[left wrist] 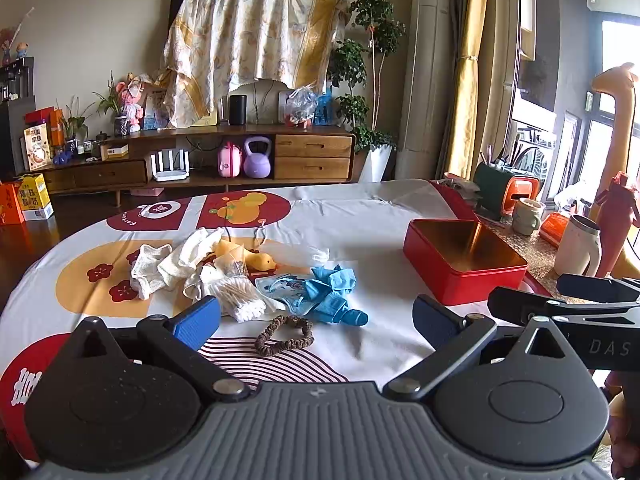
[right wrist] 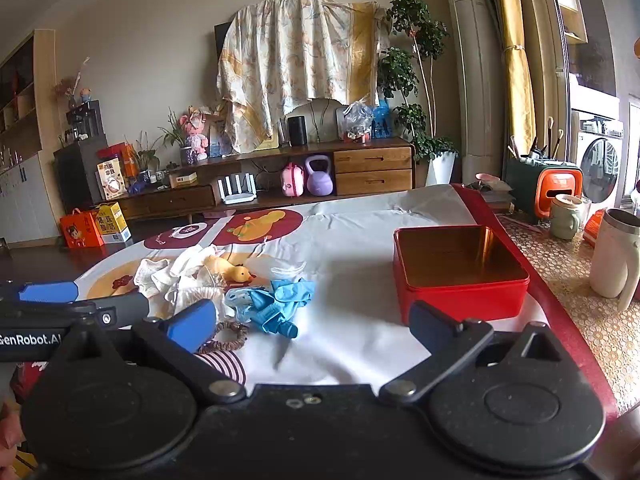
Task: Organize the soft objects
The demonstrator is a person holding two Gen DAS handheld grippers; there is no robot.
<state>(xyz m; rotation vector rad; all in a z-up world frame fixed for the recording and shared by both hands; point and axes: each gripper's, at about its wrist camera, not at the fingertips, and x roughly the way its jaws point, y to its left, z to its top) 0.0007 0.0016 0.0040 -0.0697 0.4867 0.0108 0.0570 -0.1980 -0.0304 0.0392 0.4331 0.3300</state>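
Both grippers hang spread and empty, left gripper [left wrist: 316,316], right gripper [right wrist: 312,320]. Just ahead, its blue finger [right wrist: 192,324] half-hides the hair tie [right wrist: 228,338], whole in the left view. Beyond, tangled soft objects [left wrist: 224,272]; red tin [right wrist: 460,268] ahead-right.

open right tool [right wrist: 314,322], soft pile [right wrist: 224,284], empty red tin [right wrist: 460,276]

Daylight enters from the window [left wrist: 620,92] at three o'clock, blown out to white glare. The tablecloth [left wrist: 360,216] is bright, with soft shadows falling toward nine o'clock. Both views are sharp at centre; fisheye bending curves the edges, and the corners go black.
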